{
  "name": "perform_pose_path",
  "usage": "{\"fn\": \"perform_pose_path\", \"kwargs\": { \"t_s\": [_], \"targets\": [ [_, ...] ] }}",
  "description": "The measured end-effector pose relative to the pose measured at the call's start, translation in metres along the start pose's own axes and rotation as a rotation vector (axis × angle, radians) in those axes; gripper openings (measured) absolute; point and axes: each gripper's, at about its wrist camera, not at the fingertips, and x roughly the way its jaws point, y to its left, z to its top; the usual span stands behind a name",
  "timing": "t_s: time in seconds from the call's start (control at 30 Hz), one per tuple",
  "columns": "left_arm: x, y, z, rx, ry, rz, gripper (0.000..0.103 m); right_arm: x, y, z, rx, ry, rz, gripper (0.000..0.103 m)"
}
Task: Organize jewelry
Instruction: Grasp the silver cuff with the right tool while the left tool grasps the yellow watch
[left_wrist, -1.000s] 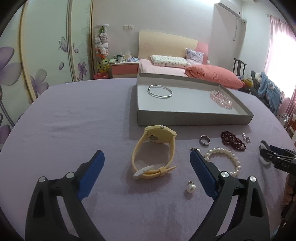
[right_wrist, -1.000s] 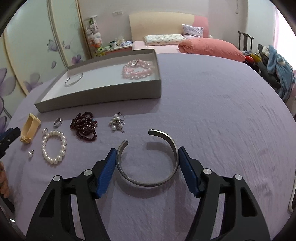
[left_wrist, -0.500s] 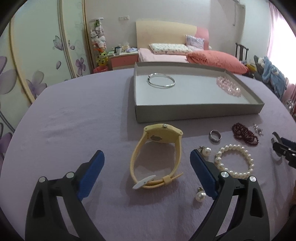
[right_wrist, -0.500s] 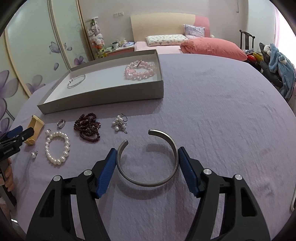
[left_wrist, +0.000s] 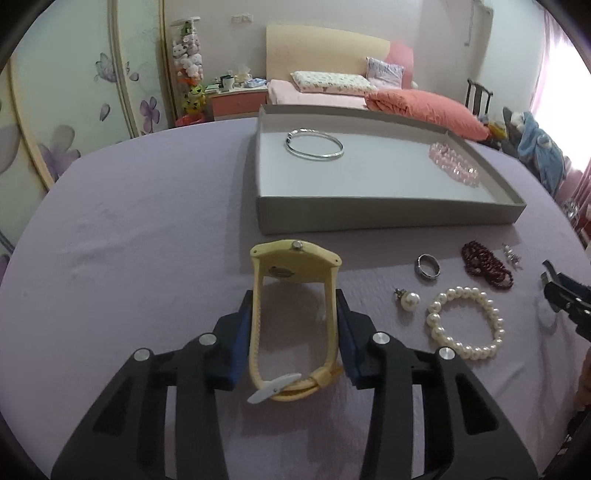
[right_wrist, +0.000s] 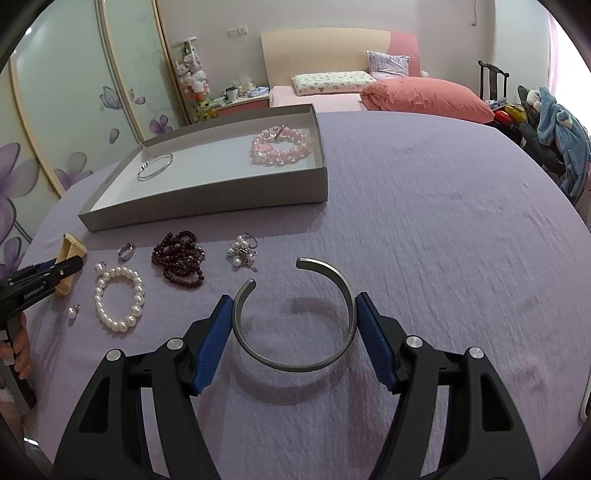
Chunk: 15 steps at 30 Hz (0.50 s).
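Waiting beyond the loose pieces, the tray (left_wrist: 384, 218) holds two bracelets already. Your left gripper (left_wrist: 294, 334) pinches the watch (left_wrist: 293, 314) by both strap sides; your right gripper (right_wrist: 294, 328) brackets the cuff (right_wrist: 295, 325), pads touching its curve, for lifting.

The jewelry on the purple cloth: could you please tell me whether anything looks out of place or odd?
Mostly orderly. The two matching pearl stud earrings lie apart: one beside the silver ring, the other on the far side of the white pearl bracelet. The dark red bead bracelet lies in a loose heap.
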Motion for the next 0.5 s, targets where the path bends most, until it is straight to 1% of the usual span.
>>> {"fn": "perform_pose_path", "kwargs": {
  "t_s": [0.2,0.3,0.5],
  "targets": [
    [-0.032,0.015,-0.009,-0.053,-0.067,-0.007,0.040,-0.008,0.008,0.001,-0.010,-0.023,0.028,0.067],
    [-0.044,0.017,-0.010,-0.067,-0.086,-0.013,0.040,-0.010,0.012,0.001,-0.020,-0.028,0.036,0.067],
    [-0.052,0.012,-0.010,-0.054,-0.105,-0.026,0.040,-0.013,0.017,0.002,-0.028,-0.036,0.040,0.067]
  ]
}}
